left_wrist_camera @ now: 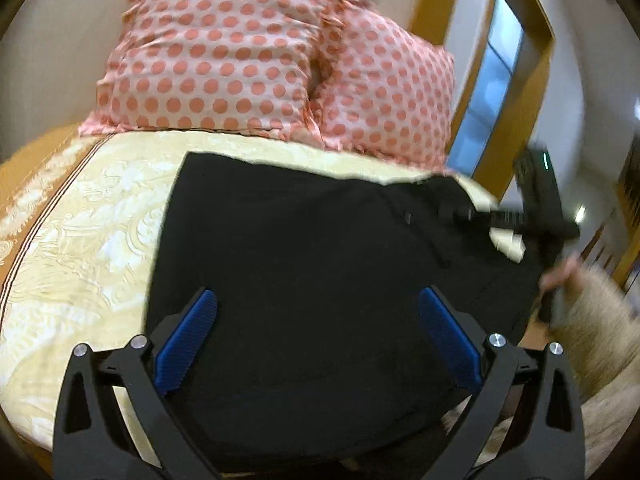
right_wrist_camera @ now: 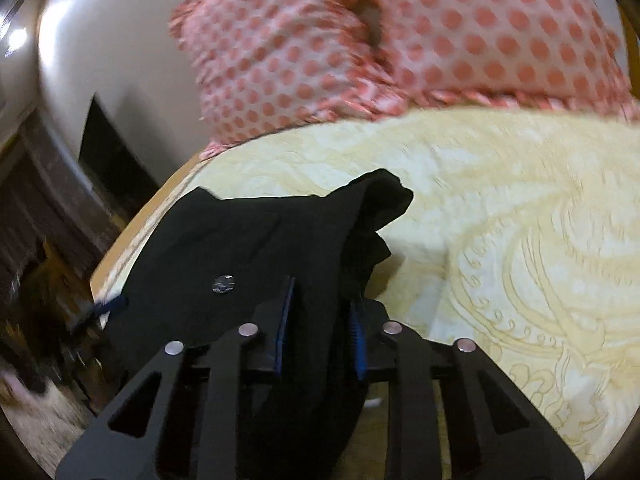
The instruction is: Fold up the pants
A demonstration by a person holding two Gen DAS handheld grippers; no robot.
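Note:
Black pants (left_wrist_camera: 304, 264) lie spread on a cream patterned bedspread (left_wrist_camera: 80, 240). My left gripper (left_wrist_camera: 318, 300) is open, its blue pads (left_wrist_camera: 188, 344) wide apart just above the pants, holding nothing. My right gripper (right_wrist_camera: 320, 320) is shut on a bunched part of the pants (right_wrist_camera: 248, 248) near a metal button (right_wrist_camera: 223, 283). In the left wrist view the right gripper (left_wrist_camera: 536, 208) shows blurred at the pants' right edge, held by a hand (left_wrist_camera: 560, 276).
Two pink polka-dot pillows (left_wrist_camera: 224, 56) rest at the head of the bed, also in the right wrist view (right_wrist_camera: 440, 40). A wooden-framed doorway (left_wrist_camera: 512, 92) stands to the right. The bed's edge (right_wrist_camera: 120, 248) drops to a dark floor on the left.

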